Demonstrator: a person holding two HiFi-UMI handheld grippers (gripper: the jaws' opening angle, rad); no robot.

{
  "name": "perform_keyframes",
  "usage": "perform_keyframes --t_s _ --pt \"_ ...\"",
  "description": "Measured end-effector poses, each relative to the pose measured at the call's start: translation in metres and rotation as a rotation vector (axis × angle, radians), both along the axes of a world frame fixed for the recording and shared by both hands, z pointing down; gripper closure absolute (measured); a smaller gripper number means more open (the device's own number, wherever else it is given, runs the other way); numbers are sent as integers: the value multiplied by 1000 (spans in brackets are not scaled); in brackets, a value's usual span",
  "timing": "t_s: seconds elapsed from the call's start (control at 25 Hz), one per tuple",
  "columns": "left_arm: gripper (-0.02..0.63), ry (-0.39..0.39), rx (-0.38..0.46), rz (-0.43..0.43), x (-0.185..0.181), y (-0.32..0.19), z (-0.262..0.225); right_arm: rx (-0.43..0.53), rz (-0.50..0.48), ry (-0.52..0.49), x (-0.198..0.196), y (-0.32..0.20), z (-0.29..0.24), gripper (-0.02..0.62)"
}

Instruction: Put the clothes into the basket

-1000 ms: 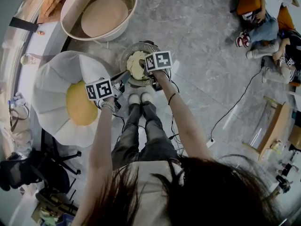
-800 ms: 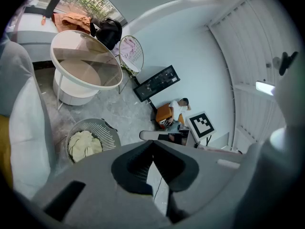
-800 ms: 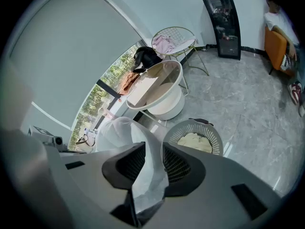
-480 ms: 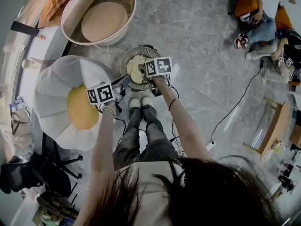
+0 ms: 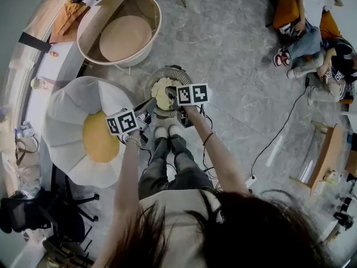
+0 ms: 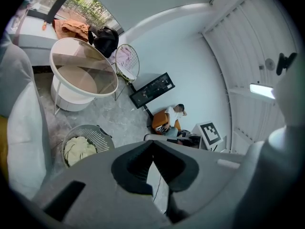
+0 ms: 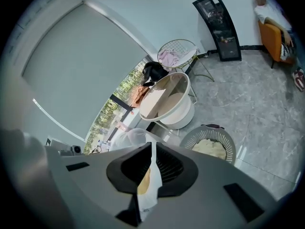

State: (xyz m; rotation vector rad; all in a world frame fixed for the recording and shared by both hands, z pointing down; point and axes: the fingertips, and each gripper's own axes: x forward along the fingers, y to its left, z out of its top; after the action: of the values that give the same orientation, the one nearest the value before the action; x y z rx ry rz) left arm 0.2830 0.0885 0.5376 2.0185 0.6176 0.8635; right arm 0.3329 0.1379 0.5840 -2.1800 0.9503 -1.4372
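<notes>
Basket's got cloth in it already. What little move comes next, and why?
Probably swing the right gripper, its fingers just closing and seemingly empty, toward the orange garment on the window ledge: the cream cloth already lies in the basket.

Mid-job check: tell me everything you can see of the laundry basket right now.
The basket is round, grey and open-topped, with vertically slatted walls that look like plastic and a dark tab on one side of the rim. It stands upright on the grey marbled floor, just ahead of the person's shoes, near the flower-shaped cushion and the round white tub. A crumpled cream garment lies inside, covering the bottom and sitting below the rim.
</notes>
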Motion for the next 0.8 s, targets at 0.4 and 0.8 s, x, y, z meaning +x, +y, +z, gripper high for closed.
perform_keyframes --t_s 0.4,0.8 --pt "595 69 14 -13 -3 1 -30 153 24 38 -14 -4 -43 584" --pt "595 106 24 -31 -5 2 -45 227 -1 56 -20 -9 -67 586"
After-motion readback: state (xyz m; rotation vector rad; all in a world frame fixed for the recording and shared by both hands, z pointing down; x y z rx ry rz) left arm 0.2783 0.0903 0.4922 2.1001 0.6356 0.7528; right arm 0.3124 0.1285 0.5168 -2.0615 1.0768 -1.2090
